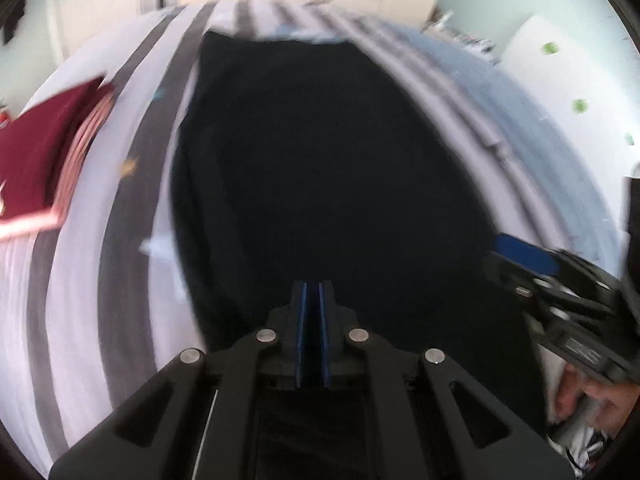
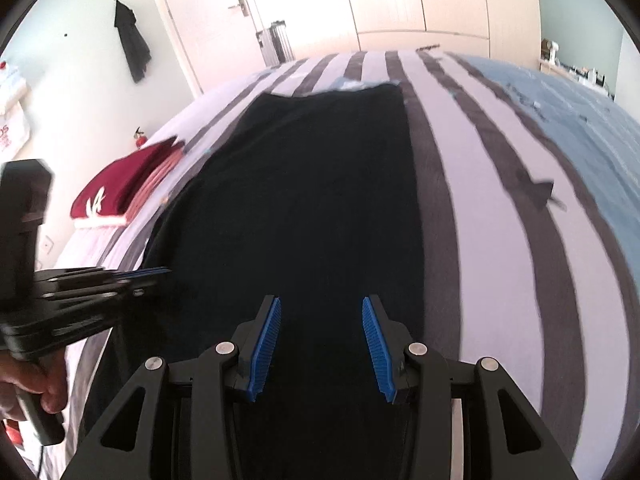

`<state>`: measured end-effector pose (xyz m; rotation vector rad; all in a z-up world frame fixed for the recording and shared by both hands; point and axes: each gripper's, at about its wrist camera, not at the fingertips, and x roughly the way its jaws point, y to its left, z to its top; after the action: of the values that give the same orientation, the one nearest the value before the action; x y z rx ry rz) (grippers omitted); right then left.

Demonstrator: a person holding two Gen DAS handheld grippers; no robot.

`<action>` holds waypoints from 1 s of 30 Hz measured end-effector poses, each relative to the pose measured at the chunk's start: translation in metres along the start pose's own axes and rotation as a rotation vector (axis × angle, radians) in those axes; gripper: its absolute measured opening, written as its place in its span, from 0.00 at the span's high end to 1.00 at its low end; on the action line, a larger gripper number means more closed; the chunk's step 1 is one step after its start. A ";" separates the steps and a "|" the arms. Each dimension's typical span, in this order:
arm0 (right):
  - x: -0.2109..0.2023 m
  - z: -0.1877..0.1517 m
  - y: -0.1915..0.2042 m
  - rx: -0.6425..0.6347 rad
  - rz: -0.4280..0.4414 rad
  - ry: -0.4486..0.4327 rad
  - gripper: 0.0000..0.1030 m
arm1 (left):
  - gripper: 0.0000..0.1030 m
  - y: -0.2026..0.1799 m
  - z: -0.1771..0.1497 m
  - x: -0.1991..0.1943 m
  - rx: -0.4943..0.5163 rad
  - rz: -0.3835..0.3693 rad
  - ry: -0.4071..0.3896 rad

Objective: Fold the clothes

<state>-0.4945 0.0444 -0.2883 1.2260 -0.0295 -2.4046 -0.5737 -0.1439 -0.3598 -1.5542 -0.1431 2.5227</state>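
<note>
A long dark navy garment (image 1: pixel 320 168) (image 2: pixel 312 184) lies flat along the striped bed. My left gripper (image 1: pixel 312 292) hovers over its near end with the blue pads almost touching. The right wrist view shows it from the side (image 2: pixel 160 272) at the garment's left edge, and I cannot make out whether any cloth is pinched. My right gripper (image 2: pixel 320 328) stands open above the near end of the garment, nothing between its pads. It also appears at the right edge of the left wrist view (image 1: pixel 520 256).
The bed cover (image 2: pixel 480 200) has grey and white stripes, with a light blue blanket (image 2: pixel 580 128) on its right side. A stack of folded maroon and pink clothes (image 2: pixel 116 188) (image 1: pixel 36 152) sits near the bed's left edge. Wardrobe doors (image 2: pixel 400 0) stand beyond.
</note>
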 end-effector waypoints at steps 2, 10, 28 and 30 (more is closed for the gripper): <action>-0.001 -0.007 0.000 0.024 0.005 0.013 0.62 | 0.98 0.008 -0.005 -0.004 -0.017 0.050 -0.009; -0.009 -0.018 0.012 0.041 0.033 0.024 0.62 | 0.98 0.016 -0.014 -0.011 0.045 0.155 -0.025; -0.020 -0.015 0.050 -0.052 0.071 -0.011 0.62 | 0.81 0.028 -0.009 -0.028 -0.017 0.124 -0.148; -0.015 -0.012 0.062 -0.072 0.092 -0.011 0.62 | 0.78 0.037 -0.011 -0.019 -0.043 0.157 -0.128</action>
<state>-0.4540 -0.0036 -0.2709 1.1542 -0.0028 -2.3132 -0.5595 -0.1844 -0.3543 -1.4728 -0.0962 2.7589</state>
